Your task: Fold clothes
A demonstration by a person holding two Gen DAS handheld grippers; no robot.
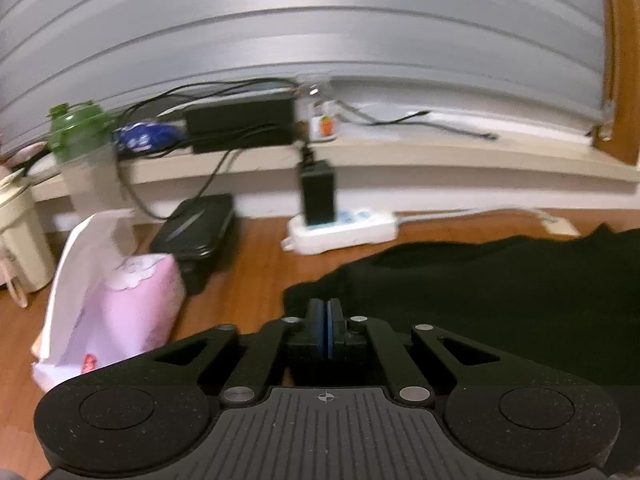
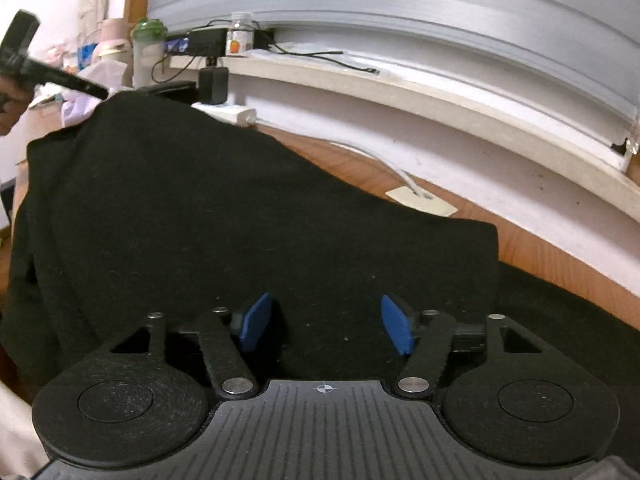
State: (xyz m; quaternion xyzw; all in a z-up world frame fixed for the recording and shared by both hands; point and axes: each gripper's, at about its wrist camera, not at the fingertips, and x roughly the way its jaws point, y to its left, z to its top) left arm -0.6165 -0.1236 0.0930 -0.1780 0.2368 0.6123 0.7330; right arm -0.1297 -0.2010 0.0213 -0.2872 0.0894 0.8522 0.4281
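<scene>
Closest to the left wrist camera, the left gripper (image 1: pixel 327 320) is showing its blue-padded fingers (image 1: pixel 320 328) pressed together, tips sitting at the near left corner of the black garment (image 1: pixel 500 300). Whether a fold of cloth is pinched between them cannot be told, since the dark fabric is blending with the black frame. That garment is lying spread on the wooden floor (image 1: pixel 248 280), reaching away to the right. Beyond it a white power strip (image 1: pixel 344 228) with a black adapter plugged in is resting by the wall, and a pink packet in a white bag (image 1: pixel 120 300) is standing to the left.

From the right wrist camera, the right gripper (image 2: pixel 327 326) is hovering over the garment (image 2: pixel 240 208) with its fingers (image 2: pixel 396 328) spread wide, nothing between the pads. The cloth is rising in a hump toward the far left.
</scene>
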